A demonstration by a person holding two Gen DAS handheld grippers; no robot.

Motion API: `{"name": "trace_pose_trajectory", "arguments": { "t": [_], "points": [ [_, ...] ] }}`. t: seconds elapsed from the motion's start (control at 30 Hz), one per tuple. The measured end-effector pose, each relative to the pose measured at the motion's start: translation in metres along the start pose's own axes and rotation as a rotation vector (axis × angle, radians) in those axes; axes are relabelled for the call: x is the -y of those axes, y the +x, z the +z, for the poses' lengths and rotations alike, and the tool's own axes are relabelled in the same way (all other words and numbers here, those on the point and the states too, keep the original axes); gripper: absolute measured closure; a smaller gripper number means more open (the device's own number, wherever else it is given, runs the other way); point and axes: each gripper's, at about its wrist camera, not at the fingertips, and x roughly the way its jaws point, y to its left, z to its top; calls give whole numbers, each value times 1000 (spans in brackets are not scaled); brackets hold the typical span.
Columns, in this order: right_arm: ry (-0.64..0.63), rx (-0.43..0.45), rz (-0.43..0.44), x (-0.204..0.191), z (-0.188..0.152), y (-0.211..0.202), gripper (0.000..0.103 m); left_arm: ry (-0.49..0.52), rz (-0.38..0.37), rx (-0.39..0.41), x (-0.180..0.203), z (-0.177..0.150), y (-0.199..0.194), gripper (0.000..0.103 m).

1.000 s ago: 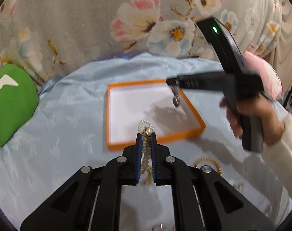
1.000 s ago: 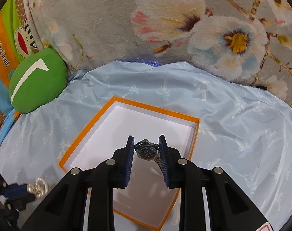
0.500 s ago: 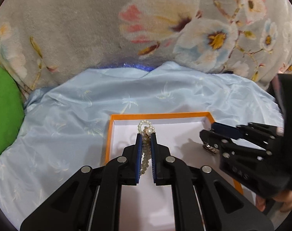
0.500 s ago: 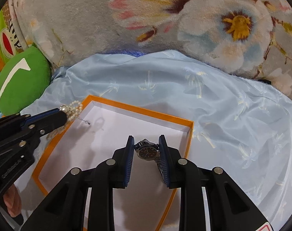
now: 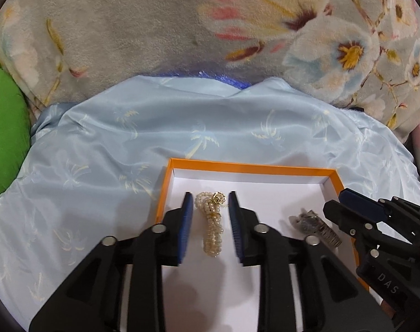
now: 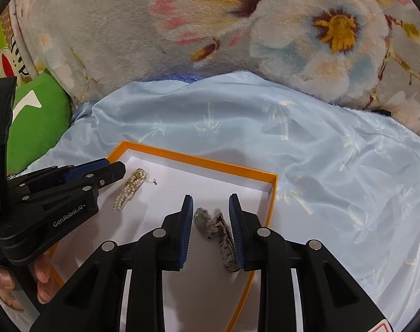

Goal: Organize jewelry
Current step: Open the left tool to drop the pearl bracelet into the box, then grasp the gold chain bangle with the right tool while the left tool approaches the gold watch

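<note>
A shallow rectangular box (image 5: 251,168) with orange card walls and a smooth white floor sits on glossy pale-blue satin cloth (image 5: 127,138) printed with small palm trees. Behind it rises a fuzzy grey blanket (image 5: 154,27) with large flowers, and a green cushion (image 6: 41,121) lies at the left.

The left gripper (image 5: 211,221) has just been opening. Its ribbed blue pads now stand clear of the pearl bracelet (image 5: 212,225), a multi-strand loop of tiny cream beads with a gold clasp. Half a second ago the bracelet was pinched between them; now it lies released on the box floor.

The right gripper (image 6: 211,228) brackets a metal-link wristwatch (image 6: 217,228) that is motion-blurred. Its band lies against the right pad, its case sits just off the left one, so whether it is held I cannot tell.
</note>
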Motion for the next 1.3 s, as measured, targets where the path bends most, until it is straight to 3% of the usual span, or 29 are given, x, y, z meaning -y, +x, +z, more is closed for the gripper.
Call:
{"name": "trace_pose_trajectory", "arguments": {
  "t": [0.33, 0.4, 0.47, 0.57, 0.73, 0.87, 0.97, 1.03, 1.1, 1.3],
  "points": [
    [32, 6, 17, -9, -30, -62, 74, 17, 46, 40, 5, -24, -67, 73],
    [31, 9, -8, -12, -48, -81, 67, 11, 67, 37, 4, -37, -84, 73],
    [35, 0, -5, -13, -65, -96, 66, 3, 85, 30, 2, -55, -100, 73],
    [57, -21, 12, -13, -96, -117, 66, -24, 85, -6, -4, -85, -118, 64],
    [88, -41, 7, -15, -143, -143, 66, -93, 105, -58, -18, -134, -138, 63],
    [99, -63, 0, -21, -176, -151, 65, -165, 89, -89, -29, -167, -151, 61],
    [119, -66, 1, -26, -191, -150, 53, -195, 114, -86, -33, -182, -155, 55],
    [130, -72, 8, -30, -195, -147, 50, -204, 122, -79, -34, -187, -157, 53],
    [140, -73, 22, -33, -196, -145, 44, -225, 115, -59, -36, -191, -160, 43],
    [113, -81, 4, -50, -195, -133, 40, -207, 121, -41, -32, -192, -159, 42]
  ]
}}
